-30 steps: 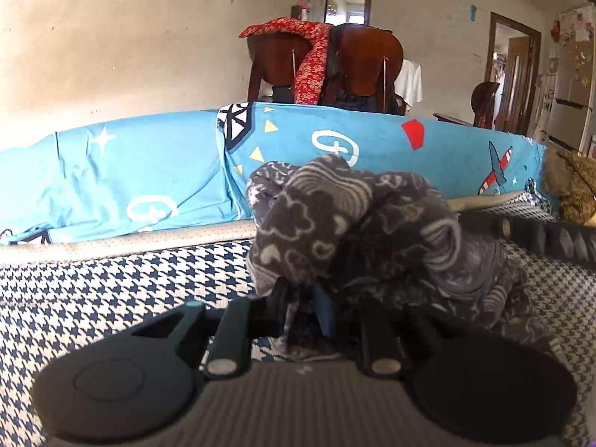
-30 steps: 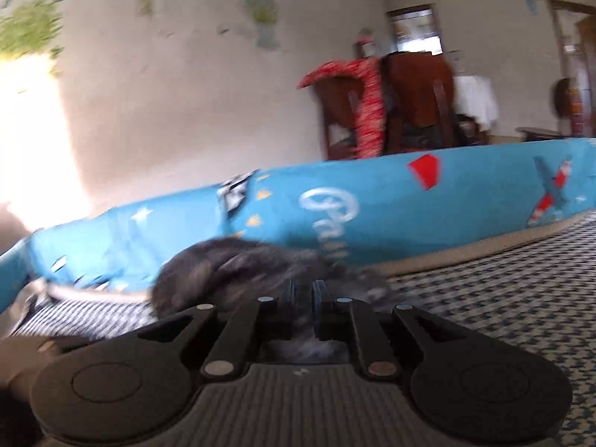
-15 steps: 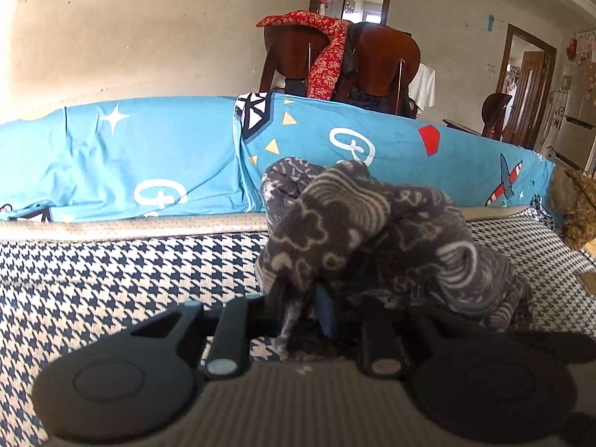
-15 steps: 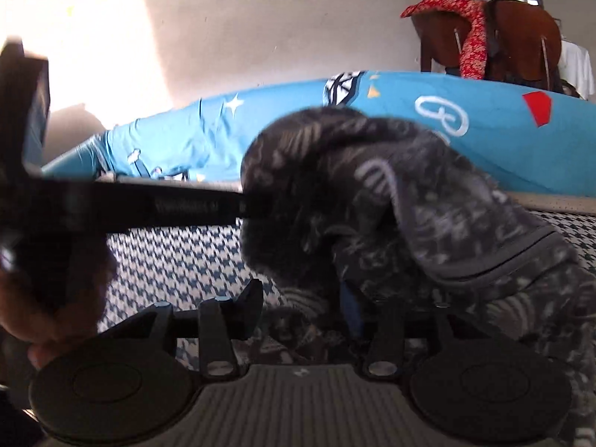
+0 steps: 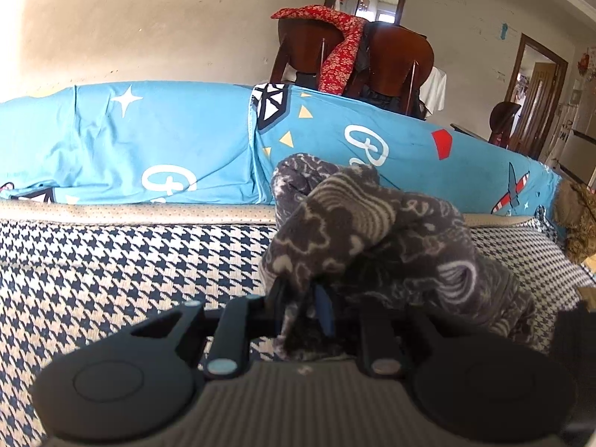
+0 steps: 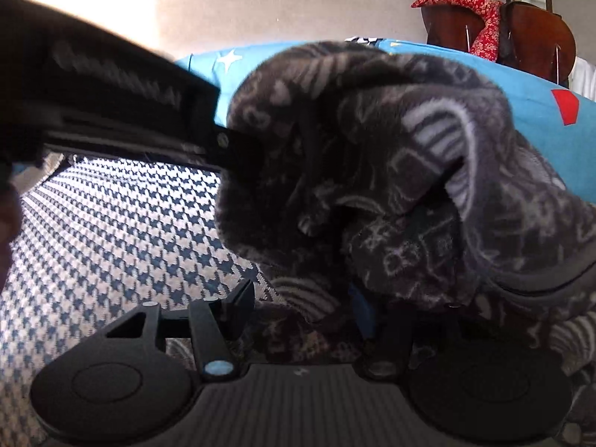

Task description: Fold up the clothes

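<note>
Now our left gripper (image 5: 300, 311) pinches the garment (image 5: 372, 246) at frame centre to anchor it, while our right gripper (image 6: 301, 307) opens, releasing cloth.

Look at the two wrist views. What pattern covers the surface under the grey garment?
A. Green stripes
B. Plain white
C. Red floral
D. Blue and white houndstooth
D: the surface beneath the grey patterned garment shows a blue and white houndstooth weave in both views, while the left gripper pinches the garment's fabric.
</note>
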`<action>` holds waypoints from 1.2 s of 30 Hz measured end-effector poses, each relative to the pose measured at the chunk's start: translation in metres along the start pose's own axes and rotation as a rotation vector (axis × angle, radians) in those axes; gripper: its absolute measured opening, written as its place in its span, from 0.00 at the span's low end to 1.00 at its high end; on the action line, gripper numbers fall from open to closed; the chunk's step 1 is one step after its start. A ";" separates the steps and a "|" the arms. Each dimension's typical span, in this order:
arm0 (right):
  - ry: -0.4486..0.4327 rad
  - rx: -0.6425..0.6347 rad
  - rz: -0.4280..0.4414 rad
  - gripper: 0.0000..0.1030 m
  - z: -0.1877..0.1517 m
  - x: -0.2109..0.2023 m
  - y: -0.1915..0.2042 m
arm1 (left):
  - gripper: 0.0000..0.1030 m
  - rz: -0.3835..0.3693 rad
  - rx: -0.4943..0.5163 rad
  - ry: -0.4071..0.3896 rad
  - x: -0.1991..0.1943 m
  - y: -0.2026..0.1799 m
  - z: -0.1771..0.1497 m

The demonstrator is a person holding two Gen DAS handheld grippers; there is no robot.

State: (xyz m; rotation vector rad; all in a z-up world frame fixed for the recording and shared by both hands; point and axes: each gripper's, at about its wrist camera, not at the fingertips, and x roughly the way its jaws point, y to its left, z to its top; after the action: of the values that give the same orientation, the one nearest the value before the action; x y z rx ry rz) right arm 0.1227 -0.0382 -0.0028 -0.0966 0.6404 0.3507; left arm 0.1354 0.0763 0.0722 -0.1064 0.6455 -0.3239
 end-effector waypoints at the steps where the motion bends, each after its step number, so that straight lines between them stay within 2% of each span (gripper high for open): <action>1: 0.008 -0.007 -0.012 0.55 0.000 0.004 0.001 | 0.17 0.000 -0.007 0.000 0.000 0.001 0.000; 3: 0.021 -0.022 -0.030 0.54 0.000 0.012 0.002 | 0.17 0.002 -0.014 0.002 0.001 0.003 0.001; 8: 0.029 -0.028 -0.071 0.21 0.001 0.020 0.000 | 0.17 0.006 -0.024 0.008 0.000 0.007 0.002; 10: 0.020 -0.015 -0.075 0.12 0.002 0.019 -0.004 | 0.20 0.008 -0.029 0.002 -0.002 0.009 0.003; 11: 0.009 0.002 -0.066 0.10 0.004 0.016 -0.006 | 0.25 0.014 -0.033 -0.010 -0.005 0.011 0.005; 16: -0.065 0.136 0.079 0.10 0.018 -0.013 -0.019 | 0.46 0.036 -0.054 -0.072 -0.024 0.023 0.013; 18: -0.090 0.144 0.150 0.09 0.021 -0.026 -0.017 | 0.55 0.047 -0.061 -0.095 -0.033 0.028 0.016; 21: -0.109 0.134 0.257 0.09 0.022 -0.042 -0.006 | 0.64 0.055 -0.077 -0.110 -0.043 0.037 0.019; 25: -0.109 0.106 0.372 0.09 0.018 -0.062 0.014 | 0.65 0.068 -0.068 -0.116 -0.058 0.042 0.020; 27: -0.110 0.079 0.404 0.09 0.014 -0.071 0.028 | 0.74 0.071 -0.046 -0.119 -0.069 0.043 0.017; 32: -0.115 0.065 0.469 0.09 0.008 -0.089 0.046 | 0.75 0.083 0.020 -0.128 -0.098 0.041 0.003; 36: -0.110 0.042 0.521 0.09 0.003 -0.102 0.058 | 0.79 0.087 0.033 -0.130 -0.121 0.043 -0.011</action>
State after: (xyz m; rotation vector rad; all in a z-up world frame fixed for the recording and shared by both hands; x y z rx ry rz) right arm 0.0285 -0.0128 0.0618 0.1336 0.5579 0.8391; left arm 0.0494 0.1564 0.1239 -0.0672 0.5146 -0.2415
